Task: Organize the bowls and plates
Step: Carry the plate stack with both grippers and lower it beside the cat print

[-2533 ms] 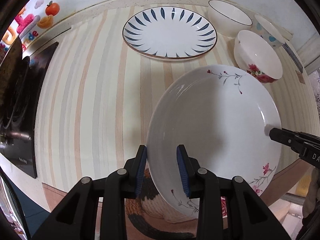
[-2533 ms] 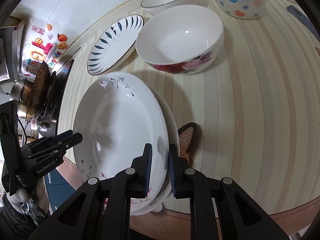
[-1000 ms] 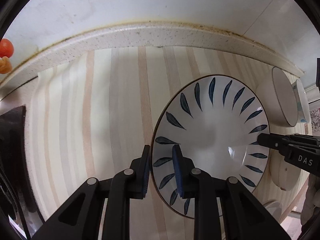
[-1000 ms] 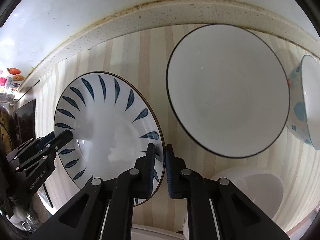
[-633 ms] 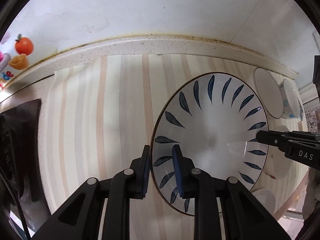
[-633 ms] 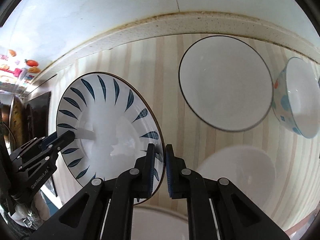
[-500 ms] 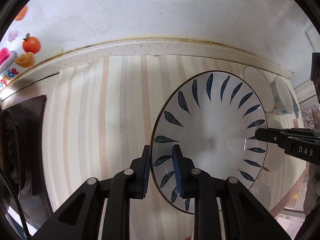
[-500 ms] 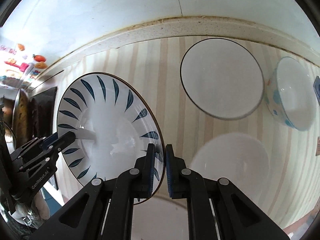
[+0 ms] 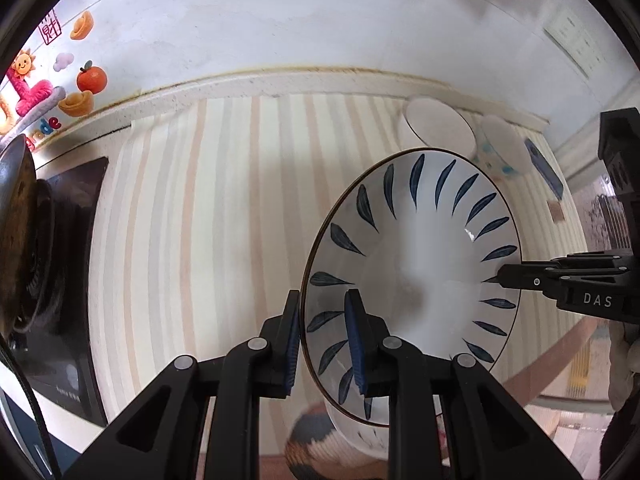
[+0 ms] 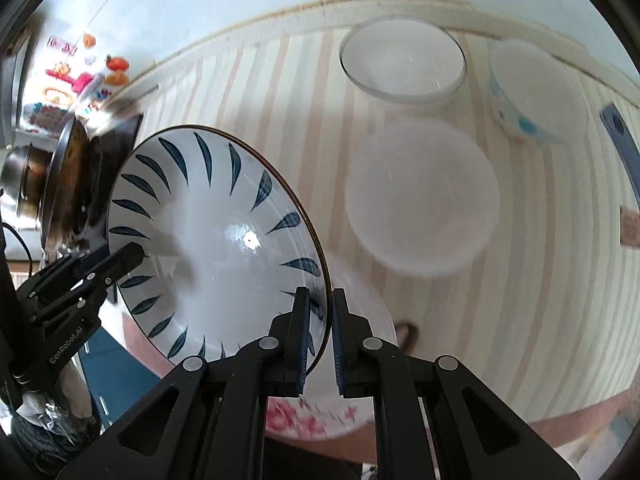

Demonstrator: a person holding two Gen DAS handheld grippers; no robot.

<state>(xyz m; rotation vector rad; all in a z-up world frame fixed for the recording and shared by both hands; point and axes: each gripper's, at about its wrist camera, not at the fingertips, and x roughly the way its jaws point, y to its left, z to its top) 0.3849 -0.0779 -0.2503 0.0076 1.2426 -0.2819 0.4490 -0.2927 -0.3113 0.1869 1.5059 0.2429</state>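
Left wrist view: left gripper (image 9: 322, 340) and right gripper (image 10: 319, 336) are both clamping the blue-leaf plate (image 9: 416, 256) rim, white bowl (image 10: 402, 60) sitting at 12 o'clock.

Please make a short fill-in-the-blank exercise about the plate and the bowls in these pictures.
1. Both claws, the left claw and the right claw, grip the plate with ____ leaf marks.
2. The countertop has a ____ pattern.
3. The number of bowls on the countertop beyond the plate is ____.
4. The dotted bowl has ____ dots.

Missing words: blue; striped; three; blue
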